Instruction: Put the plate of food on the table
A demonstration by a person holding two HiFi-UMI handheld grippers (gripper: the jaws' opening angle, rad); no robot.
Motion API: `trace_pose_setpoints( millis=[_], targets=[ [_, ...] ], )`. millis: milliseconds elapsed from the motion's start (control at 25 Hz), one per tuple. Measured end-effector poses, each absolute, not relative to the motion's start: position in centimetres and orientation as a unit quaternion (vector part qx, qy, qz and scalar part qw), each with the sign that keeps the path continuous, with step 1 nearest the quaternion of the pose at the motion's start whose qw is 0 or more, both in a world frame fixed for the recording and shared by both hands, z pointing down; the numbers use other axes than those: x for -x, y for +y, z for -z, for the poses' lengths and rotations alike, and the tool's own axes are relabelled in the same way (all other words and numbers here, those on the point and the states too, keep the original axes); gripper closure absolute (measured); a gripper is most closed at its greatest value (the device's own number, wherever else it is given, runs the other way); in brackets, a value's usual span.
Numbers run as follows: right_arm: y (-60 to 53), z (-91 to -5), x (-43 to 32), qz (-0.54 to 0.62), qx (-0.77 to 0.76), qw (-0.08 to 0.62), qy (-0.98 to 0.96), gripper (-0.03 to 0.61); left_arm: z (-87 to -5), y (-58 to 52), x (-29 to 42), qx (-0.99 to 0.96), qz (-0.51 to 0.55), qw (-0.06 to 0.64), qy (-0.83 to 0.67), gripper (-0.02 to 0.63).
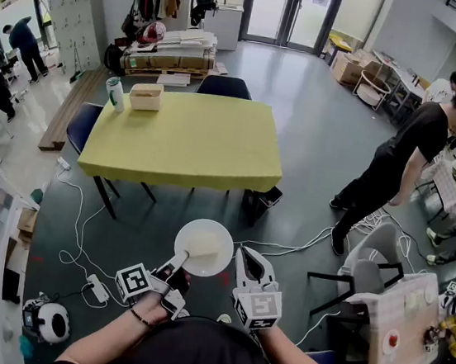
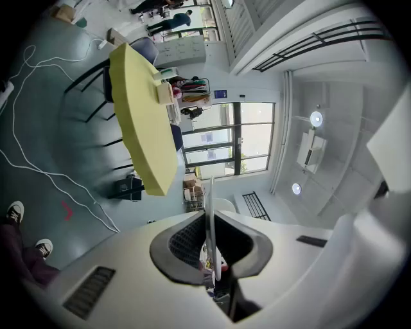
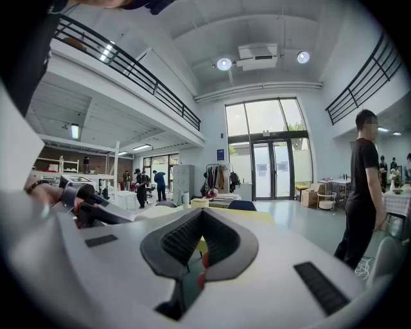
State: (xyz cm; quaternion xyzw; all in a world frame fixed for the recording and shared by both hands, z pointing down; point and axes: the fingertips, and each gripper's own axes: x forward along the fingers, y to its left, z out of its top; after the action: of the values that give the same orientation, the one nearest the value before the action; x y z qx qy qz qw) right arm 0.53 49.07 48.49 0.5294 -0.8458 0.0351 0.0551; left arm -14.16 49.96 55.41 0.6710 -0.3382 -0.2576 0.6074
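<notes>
- My left gripper (image 1: 178,260) pinches the rim of the white plate (image 1: 195,233), which hangs over the floor at lower centre, well short of the yellow table (image 1: 183,142).
- My right gripper (image 1: 248,260) sits just right of the plate, jaws pressed together on nothing.
- Cables (image 1: 79,224) trail over the floor between me and the table.
- A cardboard box (image 1: 146,96) and a cup (image 1: 116,94) stand at the table's upper-left corner.
- A person in black (image 1: 402,158) stands at right.
- The cup's label is too small to read.

table (image 1: 191,143) bare except box (image 1: 146,96) and cup (image 1: 116,94) at far-left corner.
</notes>
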Motion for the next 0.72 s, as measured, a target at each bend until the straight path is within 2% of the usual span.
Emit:
trace_pose_setpoints(
  millis=[720],
  targets=[
    [47.4, -49.6, -0.1, -0.062, -0.551, 0.056, -0.83, 0.566, -55.5, 48.1, 15.2, -0.665, 0.27, 0.619, -0.319, 0.581]
  ],
)
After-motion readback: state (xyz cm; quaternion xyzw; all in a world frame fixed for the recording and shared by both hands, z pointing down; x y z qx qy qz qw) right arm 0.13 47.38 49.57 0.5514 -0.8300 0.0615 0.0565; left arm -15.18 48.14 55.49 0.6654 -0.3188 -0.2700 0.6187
